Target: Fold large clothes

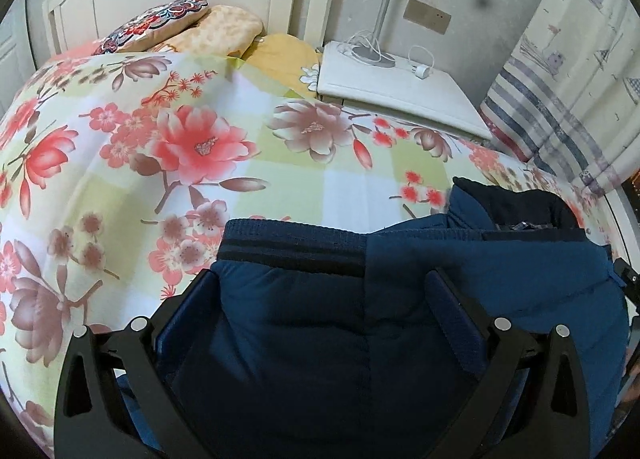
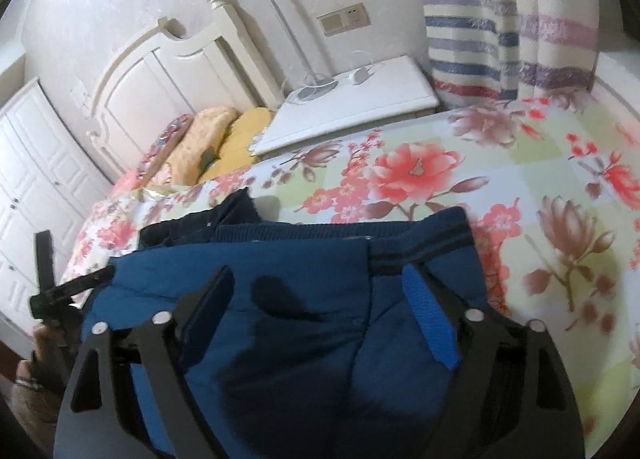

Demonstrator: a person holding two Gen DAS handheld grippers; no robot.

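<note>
Already well along, we judge. The blue padded jacket [image 1: 400, 299] lies on the flowered bedspread [image 1: 200, 147] as a compact, thick bundle, doubled over at least once: its ribbed hem [image 1: 292, 243] shows just beyond the fingertips, with the dark collar [image 1: 516, 203] further out and to the right in the left wrist view.

Left hand-held gripper [image 1: 320, 299]: jaws wide, both fingers spread over the bundle from above. Whether the pads press the cloth, we cannot tell; nothing is pinched between them.

Right hand-held gripper [image 2: 324, 299]: jaws also wide, the jacket directly beneath and between the fingers, no fold of cloth clamped as far as we see. The picture is slightly blurred.

In the right wrist view, the person's hand [image 2: 36, 371] with the other tool appears at the lower left, at the bundle's edge.

Done, as we read it: sleeves no longer visible, presumably tucked in; body folded into a rough rectangle.

Left, as we read it: perhaps one last fold or a smoothing press. The bundle looks puffy and may spring open. The white nightstand [image 1: 400, 87] stands well beyond both tools.
</note>
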